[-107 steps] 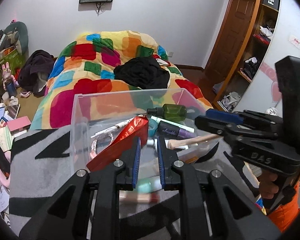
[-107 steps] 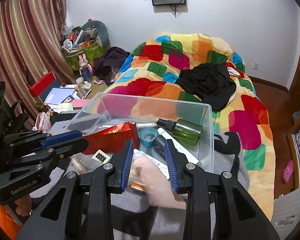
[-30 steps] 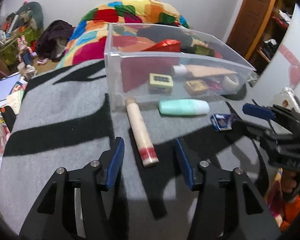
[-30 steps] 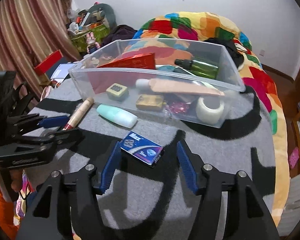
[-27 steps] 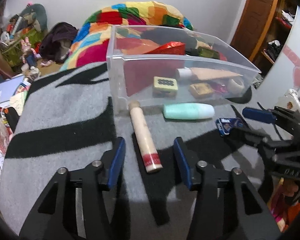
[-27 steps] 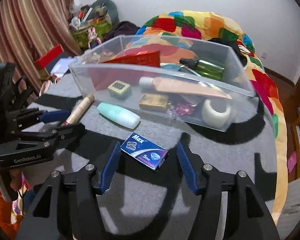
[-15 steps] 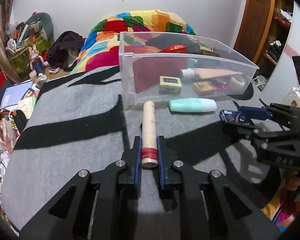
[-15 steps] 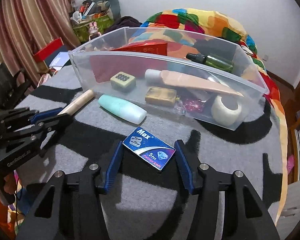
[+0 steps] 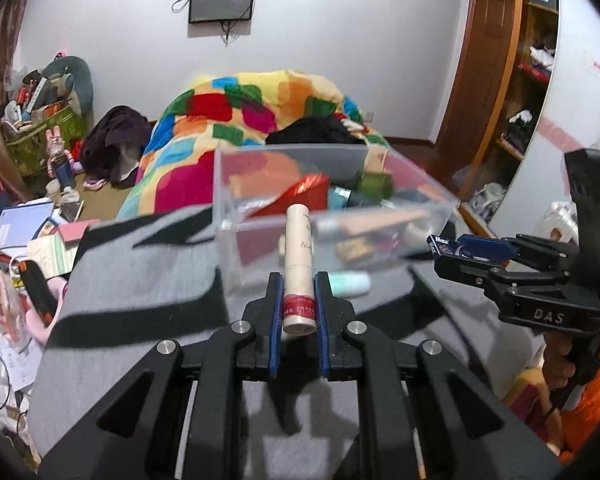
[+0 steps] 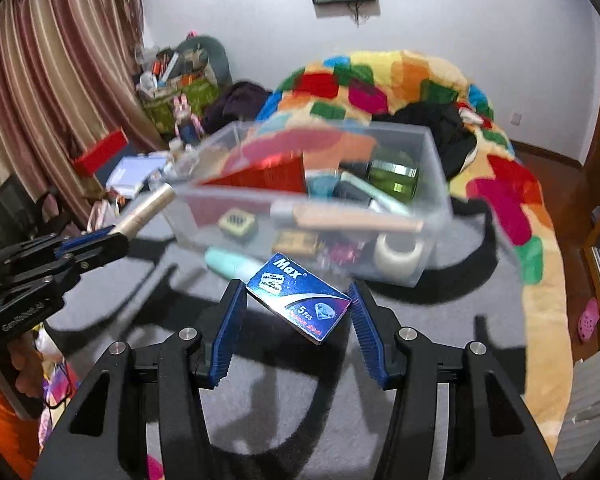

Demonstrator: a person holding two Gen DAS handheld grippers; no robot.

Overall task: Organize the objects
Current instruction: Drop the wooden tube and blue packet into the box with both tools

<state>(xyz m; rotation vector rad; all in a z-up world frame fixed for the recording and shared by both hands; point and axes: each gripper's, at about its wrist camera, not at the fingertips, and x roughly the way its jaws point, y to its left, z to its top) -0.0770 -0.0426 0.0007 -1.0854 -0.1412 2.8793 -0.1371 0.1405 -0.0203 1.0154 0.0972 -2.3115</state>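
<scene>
In the left wrist view, the left gripper (image 9: 298, 312) clamps the beige cardboard-like tube with a red band (image 9: 298, 264) at its near end; a second ago it lay on the grey striped blanket (image 9: 140, 280). It looks light, stiff and smooth, so it may slip.

In the right wrist view, the right gripper (image 10: 296, 312) pinches the blue flat "Max" box (image 10: 298, 294) by its corners, lifted towards the clear plastic bin (image 10: 432, 184); its jaws closed slightly.

beige tube (image 9: 298, 268) (red band), blue box (image 10: 298, 298)

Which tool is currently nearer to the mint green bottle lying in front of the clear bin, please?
Left. The left tool, shut on the beige tube, hangs just before the mint green bottle. The right tool, gripping the blue box, sits farther to the bottle's right.
</scene>
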